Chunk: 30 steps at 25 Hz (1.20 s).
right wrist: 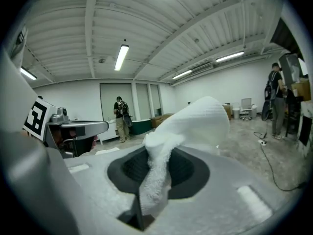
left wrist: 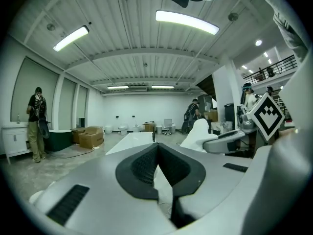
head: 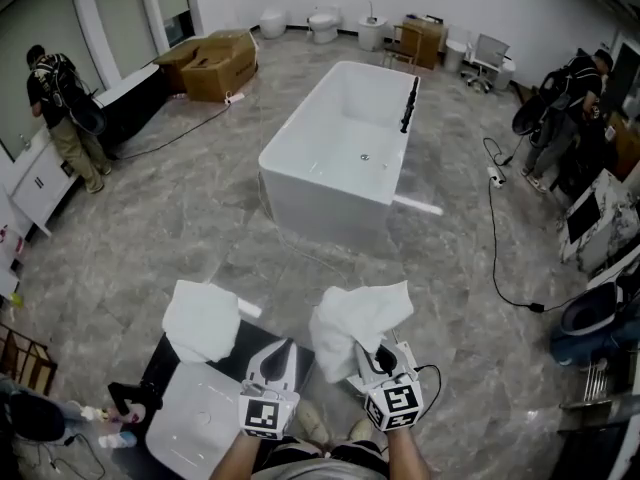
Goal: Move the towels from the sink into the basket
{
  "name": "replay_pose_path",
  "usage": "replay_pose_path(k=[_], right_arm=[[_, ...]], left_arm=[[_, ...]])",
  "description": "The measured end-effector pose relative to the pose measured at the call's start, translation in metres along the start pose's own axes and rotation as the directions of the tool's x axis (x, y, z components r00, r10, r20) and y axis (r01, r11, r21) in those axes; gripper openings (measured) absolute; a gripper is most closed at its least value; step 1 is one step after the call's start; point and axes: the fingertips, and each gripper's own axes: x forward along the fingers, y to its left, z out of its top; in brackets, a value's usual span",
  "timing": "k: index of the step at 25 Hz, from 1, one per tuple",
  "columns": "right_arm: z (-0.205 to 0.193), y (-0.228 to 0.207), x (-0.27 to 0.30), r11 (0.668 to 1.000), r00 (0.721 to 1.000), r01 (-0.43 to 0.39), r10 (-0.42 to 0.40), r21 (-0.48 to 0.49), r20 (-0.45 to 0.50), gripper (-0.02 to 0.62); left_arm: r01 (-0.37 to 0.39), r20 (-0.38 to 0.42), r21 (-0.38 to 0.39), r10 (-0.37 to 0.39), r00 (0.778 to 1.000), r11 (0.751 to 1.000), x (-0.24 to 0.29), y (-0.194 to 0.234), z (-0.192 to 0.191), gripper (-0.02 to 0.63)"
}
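Right gripper view: right hand-held gripper (right wrist: 157, 156) pinches 1 white towel (right wrist: 195, 124); left hand-held gripper (left wrist: 157, 153) seems closed, empty.

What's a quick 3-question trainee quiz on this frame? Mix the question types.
1. Multiple choice: what is between the jaws of the right gripper?
A. a white towel
B. a cable
C. nothing

2. True or false: the second towel lies inside the bathtub.

3. Short answer: how many towels show in the head view?

Key: 1 A. 2 False: it rests near the sink, at the person's lower left. 3 Two.
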Motion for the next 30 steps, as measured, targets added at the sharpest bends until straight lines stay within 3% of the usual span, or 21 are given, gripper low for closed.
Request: replay_pose_path(k=[5,13,20,23,25,30], right_arm=[[0.008,-0.04,-0.04,0.993,0.992,0.12,-0.12,0.017,0.027,0.089],[-0.02,-0.101,-0.099,0.967,0.968,0.251,-0.252,0.045,0.009,0.089],[-0.083,-0.144,-0.127,0.946,0.948,0.317,-0.312,0.073,-0.066,0.091],[-0.113,-0.159,-0.133,0.941,0.943,0.326,-0.318,0.087,-0.096,0.091],[-0.135,-0.169,-0.132,0.94,0.942,0.328,-0.317,0.096,-0.109,0.091],[-0.19,-0.192,-0.123,0.94,0.941,0.323,-0.307,0.109,-0.139,0.091]], left_arm=[[0.105,0.026,-0.002,-0.105,0.994,0.994,0.022,-0.043,0.021,0.008],[0.258,0.002,0.033,-0.258,0.966,0.966,0.057,-0.125,0.01,0.008],[0.339,-0.061,0.005,-0.338,0.939,0.941,0.081,-0.183,-0.034,0.008],[0.344,-0.101,-0.05,-0.348,0.932,0.937,0.09,-0.205,-0.057,0.008],[0.365,-0.112,-0.01,-0.364,0.925,0.931,0.099,-0.214,-0.081,0.008],[0.369,-0.136,-0.02,-0.368,0.92,0.929,0.116,-0.231,-0.129,0.009]])
